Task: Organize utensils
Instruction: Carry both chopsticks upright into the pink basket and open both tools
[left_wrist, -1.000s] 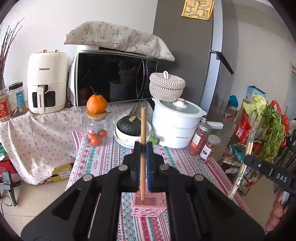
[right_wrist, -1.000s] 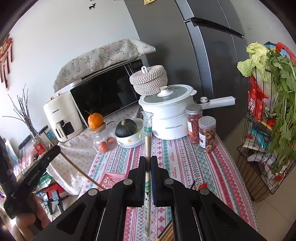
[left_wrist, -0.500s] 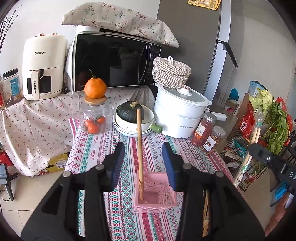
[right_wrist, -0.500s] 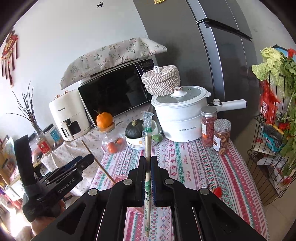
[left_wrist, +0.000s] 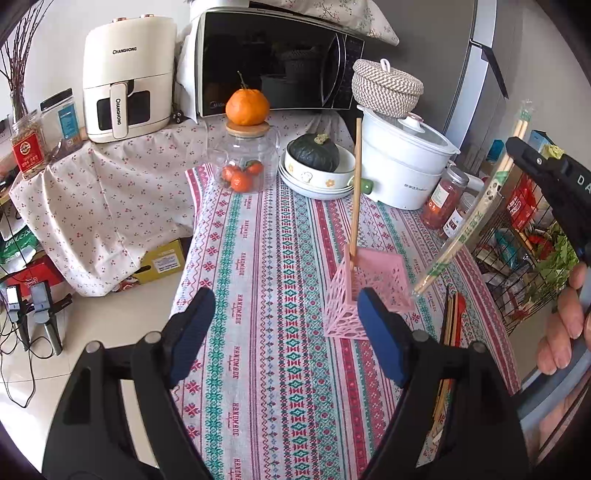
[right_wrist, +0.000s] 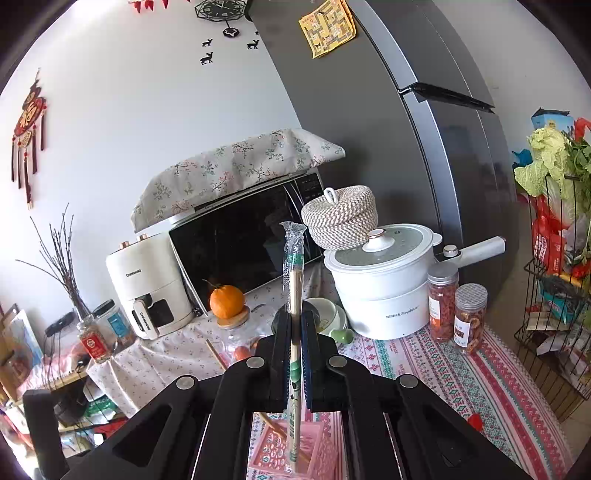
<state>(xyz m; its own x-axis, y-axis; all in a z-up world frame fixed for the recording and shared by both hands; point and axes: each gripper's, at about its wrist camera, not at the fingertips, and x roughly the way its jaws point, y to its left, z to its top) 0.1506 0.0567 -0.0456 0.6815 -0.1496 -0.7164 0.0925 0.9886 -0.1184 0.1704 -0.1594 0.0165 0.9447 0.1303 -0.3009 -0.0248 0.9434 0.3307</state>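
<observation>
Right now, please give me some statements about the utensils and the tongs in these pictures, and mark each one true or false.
1. The left tongs grip the bare wooden chopstick. False: they are open and have just been opening; nothing is between them, and the chopstick stands alone in the pink basket.
2. The right tongs are shut on the wrapped chopsticks. True.
3. The pink basket lies on its side. False: it stands upright on the striped tablecloth.
4. An orange sits on the lid of the glass jar. True.
</observation>
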